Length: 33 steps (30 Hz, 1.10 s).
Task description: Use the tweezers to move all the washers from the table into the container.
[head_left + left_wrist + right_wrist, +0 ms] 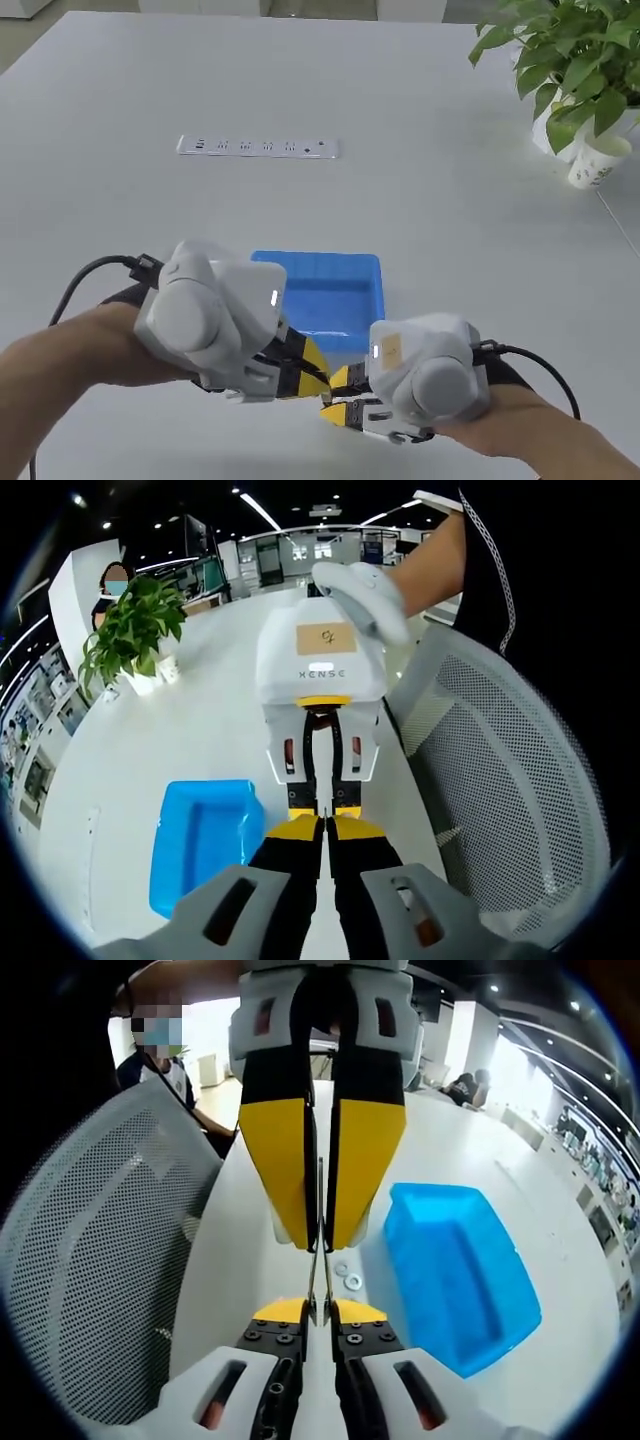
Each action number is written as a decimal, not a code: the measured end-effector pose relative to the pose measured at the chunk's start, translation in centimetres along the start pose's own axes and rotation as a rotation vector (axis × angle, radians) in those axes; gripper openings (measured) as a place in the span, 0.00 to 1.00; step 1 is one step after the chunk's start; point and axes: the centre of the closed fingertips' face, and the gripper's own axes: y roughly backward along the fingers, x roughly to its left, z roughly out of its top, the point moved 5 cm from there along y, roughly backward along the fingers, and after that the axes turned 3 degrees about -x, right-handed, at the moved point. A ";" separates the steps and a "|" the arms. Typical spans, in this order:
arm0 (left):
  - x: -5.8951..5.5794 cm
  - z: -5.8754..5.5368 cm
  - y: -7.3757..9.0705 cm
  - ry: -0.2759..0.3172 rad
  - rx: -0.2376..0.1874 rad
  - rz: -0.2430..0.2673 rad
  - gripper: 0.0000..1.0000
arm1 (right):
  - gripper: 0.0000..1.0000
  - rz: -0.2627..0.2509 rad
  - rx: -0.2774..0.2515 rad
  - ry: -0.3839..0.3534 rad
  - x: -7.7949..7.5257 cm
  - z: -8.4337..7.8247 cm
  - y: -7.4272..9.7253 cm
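Beyond right tongs point(320, 1312) and tweezers point(318, 1275), washers point(353, 1281); container point(460, 1270) alongside

washers point(353, 1281) 2 | container point(330, 290) 1 | tweezers point(317, 1272) 1 | power strip point(257, 147) 1 | potted plant point(575, 70) 1 | mesh chair point(100, 1260) 1

- tweezers point(319, 1210): only a thin metal edge shows, in the slit between the jaws of the left tongs point(320, 1245). Upper end hidden there, lower end lost between the tips of the right tongs point(318, 1312).
- washers point(349, 1277): two small rings beside the container point(460, 1270), too small to tell detail.
- Head view: both gripper bodies cover the tabletop point(450, 220) just before the container, and the left one hides its near left corner.
- power strip point(258, 147): sockets too small to count.
- plant point(570, 60): cut by the top and right edges, pot mostly behind leaves.
- cup point(598, 160): print unreadable.
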 end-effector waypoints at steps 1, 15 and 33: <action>0.1 0.0 0.0 0.000 0.001 0.001 0.06 | 0.10 -0.003 0.001 0.002 -0.1 0.0 0.0; 1.0 -0.5 -0.6 0.003 0.008 -0.004 0.06 | 0.11 -0.009 0.007 0.002 -0.9 -0.6 -0.4; 1.8 -0.7 -1.2 0.015 0.004 -0.011 0.06 | 0.12 0.001 0.010 -0.012 -1.3 -1.5 -0.8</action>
